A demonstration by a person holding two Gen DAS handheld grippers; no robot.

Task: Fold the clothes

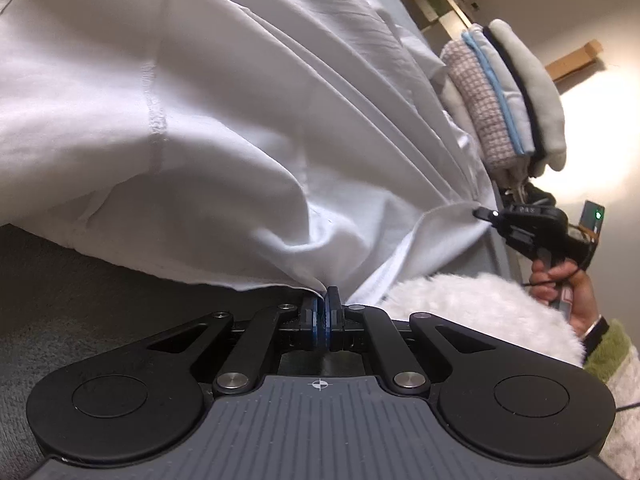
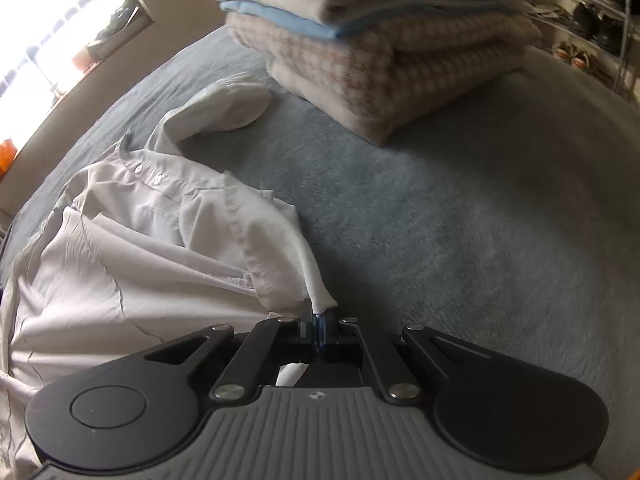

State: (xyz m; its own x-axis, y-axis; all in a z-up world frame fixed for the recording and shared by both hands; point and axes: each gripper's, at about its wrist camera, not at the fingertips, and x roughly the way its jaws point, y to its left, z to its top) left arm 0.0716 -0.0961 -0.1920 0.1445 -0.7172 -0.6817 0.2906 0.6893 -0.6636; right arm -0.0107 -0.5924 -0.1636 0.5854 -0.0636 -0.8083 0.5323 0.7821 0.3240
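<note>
A white button-up shirt (image 1: 208, 120) is stretched taut across the left wrist view. My left gripper (image 1: 325, 304) is shut on its lower hem edge. Further right, my right gripper (image 1: 486, 214) pinches another edge of the same shirt, held by a hand (image 1: 560, 284). In the right wrist view the shirt (image 2: 132, 240) lies rumpled on the grey-blue bed cover (image 2: 480, 220), with two buttons showing near its placket. There my right gripper (image 2: 320, 316) is shut on a bunched corner of the fabric.
A stack of folded clothes (image 2: 380, 40) in beige check, light blue, cream and dark layers stands at the back of the bed, also seen as the stack (image 1: 508, 96). A white fluffy sleeve (image 1: 480, 308) fills the lower right. A bright window (image 2: 48, 32) is at the far left.
</note>
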